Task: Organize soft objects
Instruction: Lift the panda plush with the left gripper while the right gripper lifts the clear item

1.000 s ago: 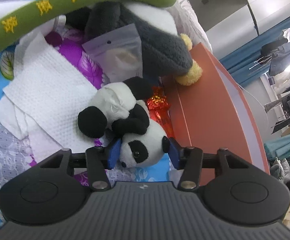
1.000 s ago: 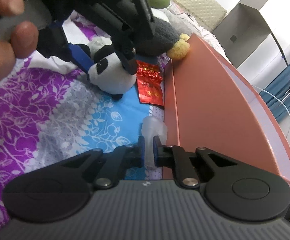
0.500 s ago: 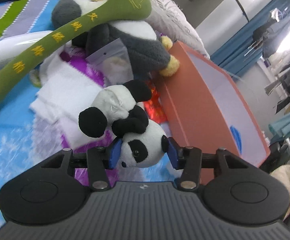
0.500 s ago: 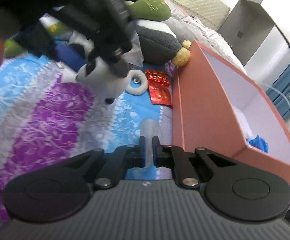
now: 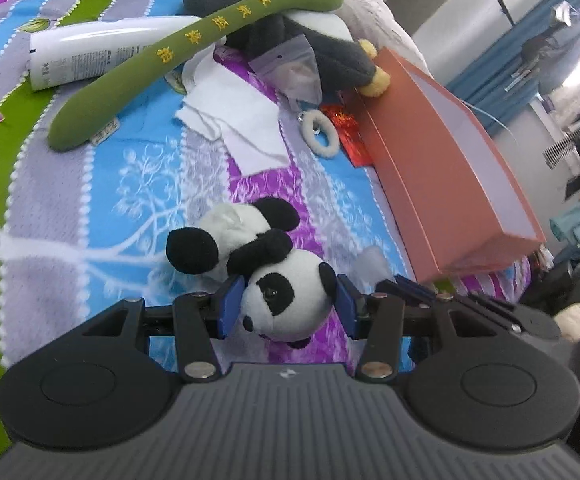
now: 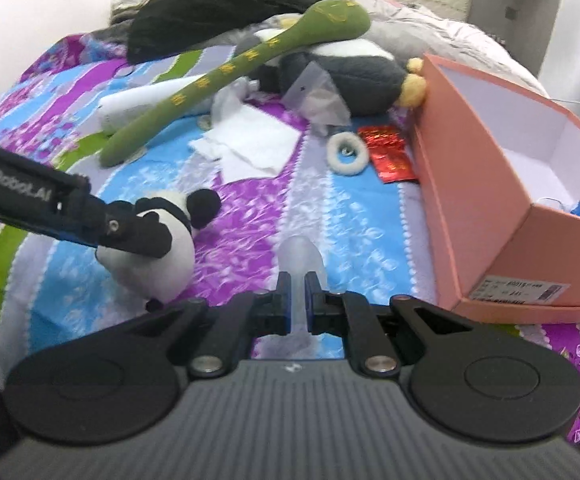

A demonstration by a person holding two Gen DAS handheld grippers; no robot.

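Two tools are loaded: the left tool (image 5: 288,306) clamps a black-and-white plush panda (image 5: 274,280) by the head above the patterned bed quilt (image 5: 130,184), and the right tool (image 6: 297,300) pinches a translucent soft piece (image 6: 301,258). Swinging toward the salmon-pink cardboard box (image 6: 489,216) (its wall stands tall) could snag the dangling body and tug it loose.

A: Which colours are seen on the small black-and-white plush panda (image 5: 266,264)?
B: A white face with black ears and eye patches is shown, clamped by blue pads.
A: And the bedspread (image 5: 102,208)?
B: Blue, purple, grey and green stripes with white branch prints are seen. Yellow characters are carried on the long green plush stick (image 5: 186,48); the open cardboard box (image 6: 489,184) is salmon outside, white inside.
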